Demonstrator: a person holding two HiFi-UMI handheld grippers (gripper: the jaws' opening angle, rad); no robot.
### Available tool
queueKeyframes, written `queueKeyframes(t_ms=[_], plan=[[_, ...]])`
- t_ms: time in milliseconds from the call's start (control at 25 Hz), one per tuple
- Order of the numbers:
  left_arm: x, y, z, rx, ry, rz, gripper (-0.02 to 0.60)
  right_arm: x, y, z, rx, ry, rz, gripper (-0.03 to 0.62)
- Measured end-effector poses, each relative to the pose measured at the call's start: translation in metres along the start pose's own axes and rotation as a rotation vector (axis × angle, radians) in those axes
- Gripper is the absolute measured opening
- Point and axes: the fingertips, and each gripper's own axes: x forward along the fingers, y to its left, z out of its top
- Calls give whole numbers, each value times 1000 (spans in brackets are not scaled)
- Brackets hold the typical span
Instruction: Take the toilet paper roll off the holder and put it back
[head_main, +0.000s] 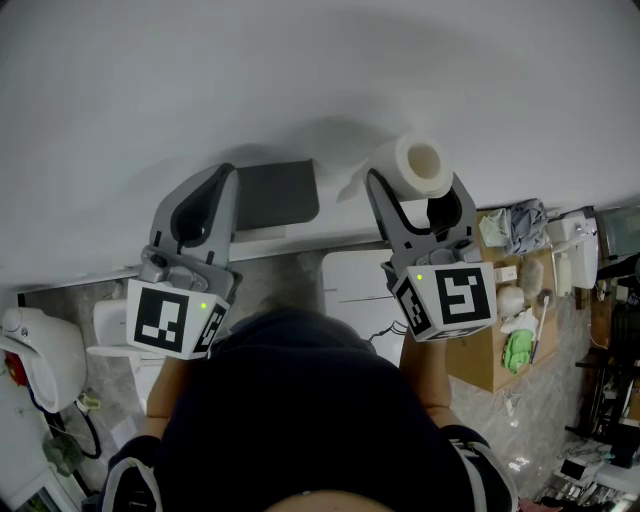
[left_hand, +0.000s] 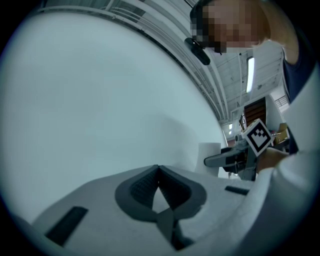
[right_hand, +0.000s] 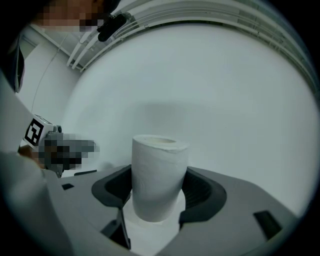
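My right gripper (head_main: 416, 182) is shut on a white toilet paper roll (head_main: 415, 165), held upright between the dark pads close to the white wall. In the right gripper view the roll (right_hand: 159, 177) stands between the jaws, its hollow core facing up. A dark grey flat holder (head_main: 275, 193) is fixed to the wall just left of the roll, and nothing hangs on it. My left gripper (head_main: 227, 173) is shut and empty, its tips beside the holder's left end. In the left gripper view its tips (left_hand: 159, 168) meet, and the roll (left_hand: 210, 152) shows further right.
A white wall (head_main: 300, 70) fills the upper part of the head view. Below it stands a white fixture (head_main: 350, 280). A cardboard box (head_main: 500, 345) with small items lies on the floor at the right. A white appliance (head_main: 35, 350) sits at the far left.
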Motion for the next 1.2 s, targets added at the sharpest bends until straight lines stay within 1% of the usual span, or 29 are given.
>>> queueKeyframes(t_ms=[840,1200], plan=[[-9,7,-2,0,2,29,2,-4,6,27,-16,-66,13,310],[-12,10,-1,2,0,44,2,-3,12,34,-20,-86,33,310]])
